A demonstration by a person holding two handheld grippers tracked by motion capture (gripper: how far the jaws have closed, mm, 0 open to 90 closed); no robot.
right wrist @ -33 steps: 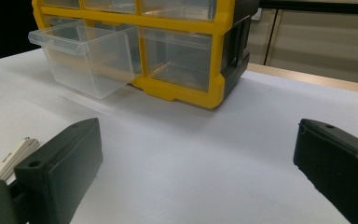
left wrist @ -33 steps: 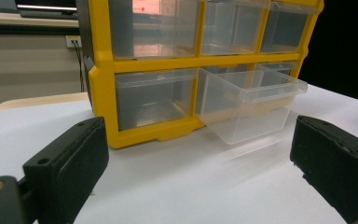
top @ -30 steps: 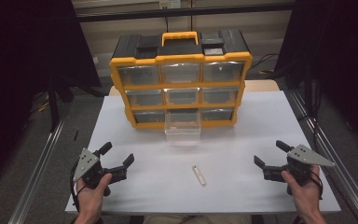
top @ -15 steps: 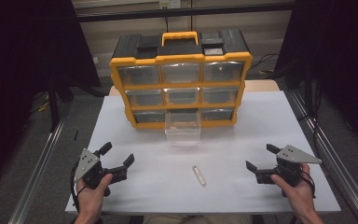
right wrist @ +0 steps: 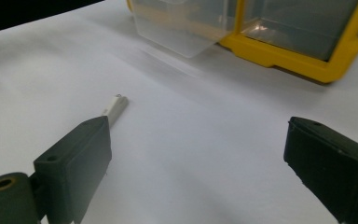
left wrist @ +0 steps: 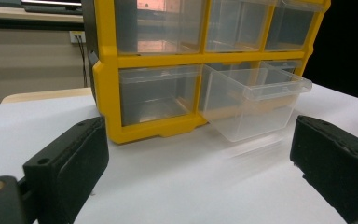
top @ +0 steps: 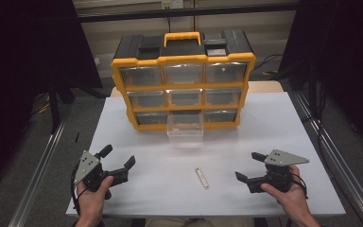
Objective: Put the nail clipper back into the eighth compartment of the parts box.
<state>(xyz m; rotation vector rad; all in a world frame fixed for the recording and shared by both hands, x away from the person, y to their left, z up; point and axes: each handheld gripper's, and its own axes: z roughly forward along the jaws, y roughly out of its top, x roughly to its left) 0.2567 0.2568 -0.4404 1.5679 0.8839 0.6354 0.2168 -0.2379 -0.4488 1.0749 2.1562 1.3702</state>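
The small white stick [top: 202, 178] is lying low in the frame's centre on the white surface [top: 274, 123]. You are holding your left tool [top: 118, 163] and right tool [top: 248, 166] with jaws apart, flanking it.

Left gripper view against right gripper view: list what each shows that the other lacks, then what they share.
Left gripper view alone: the organizer's upper drawers in its yellow frame, a wall outlet behind, and the left gripper with jaws apart. Right gripper view alone: the small white stick lying flat on the table beyond the near jaw, and the right gripper, jaws apart, nothing between them. Shared: the clear drawer pulled out of the bottom row, the yellow base and the white tabletop.
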